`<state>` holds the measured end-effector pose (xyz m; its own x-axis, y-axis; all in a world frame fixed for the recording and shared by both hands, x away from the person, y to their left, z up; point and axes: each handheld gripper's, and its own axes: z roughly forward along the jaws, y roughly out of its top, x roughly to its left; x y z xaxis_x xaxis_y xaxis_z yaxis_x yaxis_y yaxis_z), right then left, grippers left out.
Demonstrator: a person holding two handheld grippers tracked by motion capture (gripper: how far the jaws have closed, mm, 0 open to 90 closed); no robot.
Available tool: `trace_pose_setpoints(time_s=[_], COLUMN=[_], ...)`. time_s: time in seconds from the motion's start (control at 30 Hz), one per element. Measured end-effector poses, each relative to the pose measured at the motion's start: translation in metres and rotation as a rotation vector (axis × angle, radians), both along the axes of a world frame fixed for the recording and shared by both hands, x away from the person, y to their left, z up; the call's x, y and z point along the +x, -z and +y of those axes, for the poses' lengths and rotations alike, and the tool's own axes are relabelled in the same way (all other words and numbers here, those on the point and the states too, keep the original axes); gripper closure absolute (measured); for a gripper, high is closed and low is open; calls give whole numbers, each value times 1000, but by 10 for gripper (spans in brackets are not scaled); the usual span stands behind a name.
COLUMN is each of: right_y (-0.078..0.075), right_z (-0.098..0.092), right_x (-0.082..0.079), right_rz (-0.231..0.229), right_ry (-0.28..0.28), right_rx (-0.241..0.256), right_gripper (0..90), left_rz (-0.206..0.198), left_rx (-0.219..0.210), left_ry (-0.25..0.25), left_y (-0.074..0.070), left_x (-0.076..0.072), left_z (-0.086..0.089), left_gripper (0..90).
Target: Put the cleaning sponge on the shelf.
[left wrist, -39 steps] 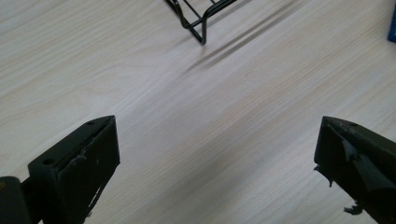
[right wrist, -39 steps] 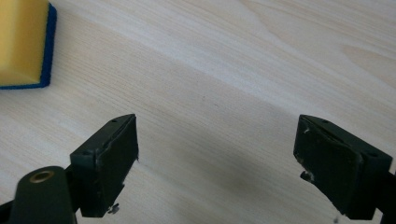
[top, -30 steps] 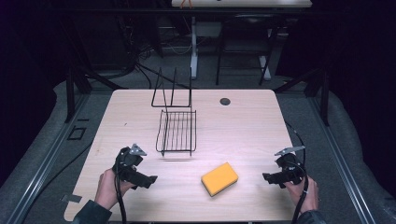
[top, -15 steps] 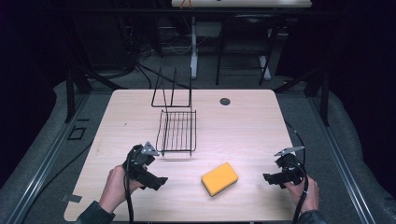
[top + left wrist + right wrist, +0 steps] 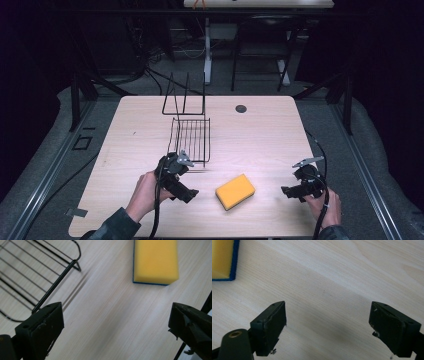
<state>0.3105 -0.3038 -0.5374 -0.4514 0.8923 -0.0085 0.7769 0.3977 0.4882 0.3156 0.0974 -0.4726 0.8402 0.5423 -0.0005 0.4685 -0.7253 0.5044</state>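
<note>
One sponge, and my left fingers now closing the distance to it.

One yellow sponge (image 5: 235,191) with a blue underside lies flat on the tabletop (image 5: 260,135), near its front edge, between my two hands and touching neither. Over the last second my left gripper (image 5: 186,191) has slid right from the front left part of the tabletop to just beside the near corner of the black wire rack (image 5: 189,140), pointing at the sponge; its fingers (image 5: 40,327) are spread wide and empty, the sponge lying ahead of the gap. I judge that a reach for the sponge has begun. My right gripper (image 5: 286,191) has stayed put at the front right, fingers (image 5: 270,326) wide, nothing between them, the sponge's edge off to one side. No brand, label or writing is readable on anything.
</note>
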Motion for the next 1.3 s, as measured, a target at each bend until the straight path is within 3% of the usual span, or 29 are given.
trace_pose_setpoints(time_s=[0.37,0.93,1.13,1.3], right_y=[1,2,3,3], right_z=[0,0,-2,-2], right_x=[0,-1,-1,-1], right_rz=[-2,-3,1,-1], right_ry=[1,3,6,4], right_rx=[-4,-1,-3,-3], right_gripper=[140,140,141,141], left_rz=[25,55,97,137], left_rx=[53,74,76,113], left_ry=[99,144,154,167], left_y=[12,24,34,48], left_x=[5,14,18,20], left_z=[-44,-87,-105,-119], left_gripper=[2,0,0,0])
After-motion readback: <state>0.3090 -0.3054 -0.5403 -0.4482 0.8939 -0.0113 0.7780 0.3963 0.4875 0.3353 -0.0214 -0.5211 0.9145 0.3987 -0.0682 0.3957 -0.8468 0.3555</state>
